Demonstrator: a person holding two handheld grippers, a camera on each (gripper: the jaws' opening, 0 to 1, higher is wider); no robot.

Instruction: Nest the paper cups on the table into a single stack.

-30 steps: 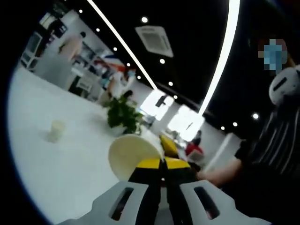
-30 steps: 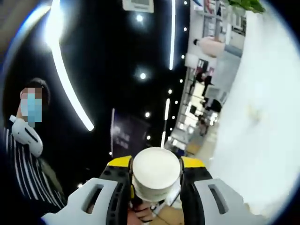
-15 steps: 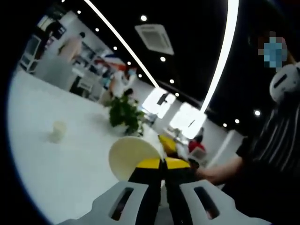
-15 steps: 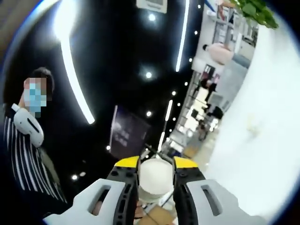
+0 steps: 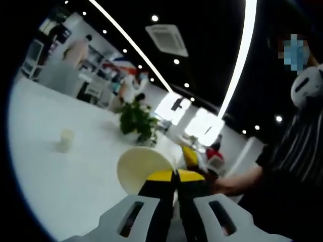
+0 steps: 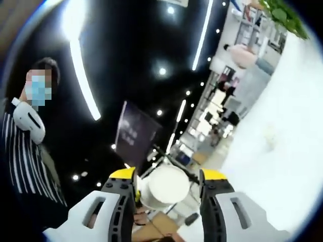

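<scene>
My left gripper (image 5: 175, 175) is shut on the wall of a cream paper cup (image 5: 142, 168), whose open mouth faces the camera just left of the yellow tips. A second paper cup (image 5: 65, 140) stands upright and alone on the white table (image 5: 60, 176), far off to the left. In the right gripper view, the round white bottom of a paper cup (image 6: 164, 187) sits between the fingers of my right gripper (image 6: 168, 176). That gripper is open, with a small gap on each side of the cup. What carries this cup is hidden.
A green potted plant (image 5: 137, 121) stands on the table beyond the held cup. A person in a striped shirt (image 5: 298, 151) is close on the right, with a forearm (image 5: 237, 185) near the left gripper. The table (image 6: 282, 156) also covers the right side of the right gripper view.
The right gripper's jaws squeezed in on the cup half a second ago and have now spread wider than the cup. The left gripper stays shut on its cup; both views drifted slightly.
</scene>
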